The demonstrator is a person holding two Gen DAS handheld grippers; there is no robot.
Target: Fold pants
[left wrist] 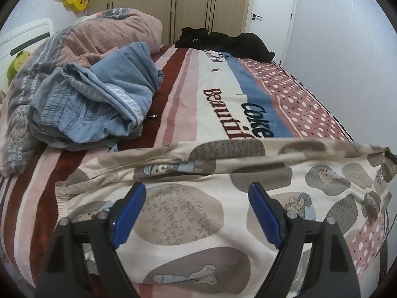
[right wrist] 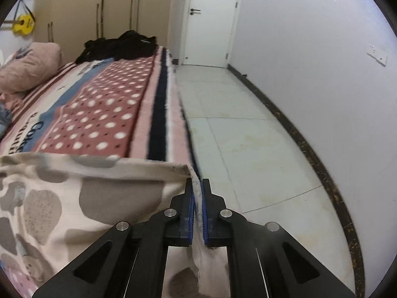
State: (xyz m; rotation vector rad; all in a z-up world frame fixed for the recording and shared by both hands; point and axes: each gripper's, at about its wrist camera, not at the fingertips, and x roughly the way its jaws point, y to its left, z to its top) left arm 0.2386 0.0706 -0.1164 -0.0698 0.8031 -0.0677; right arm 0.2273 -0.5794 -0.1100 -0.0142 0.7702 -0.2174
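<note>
Cream pants [left wrist: 188,226] printed with grey-brown patches and cartoon bears lie spread across the near end of the bed. My left gripper [left wrist: 197,191] hovers over them with its blue pads wide apart and nothing between them. At the bed's right side, my right gripper [right wrist: 197,186] is shut on an edge of the pants [right wrist: 104,198], a fold of cream cloth pinched between its blue pads. In the left wrist view the cloth stretches taut to the right, where a bit of the right gripper [left wrist: 391,157] shows at the frame edge.
A striped and dotted blanket [left wrist: 260,94] covers the bed. Blue denim clothes [left wrist: 99,99] and a pink-grey quilt [left wrist: 111,32] are heaped at the left. Black clothes [left wrist: 223,42] lie at the far end. Tiled floor [right wrist: 248,136], a white wall and a door lie right of the bed.
</note>
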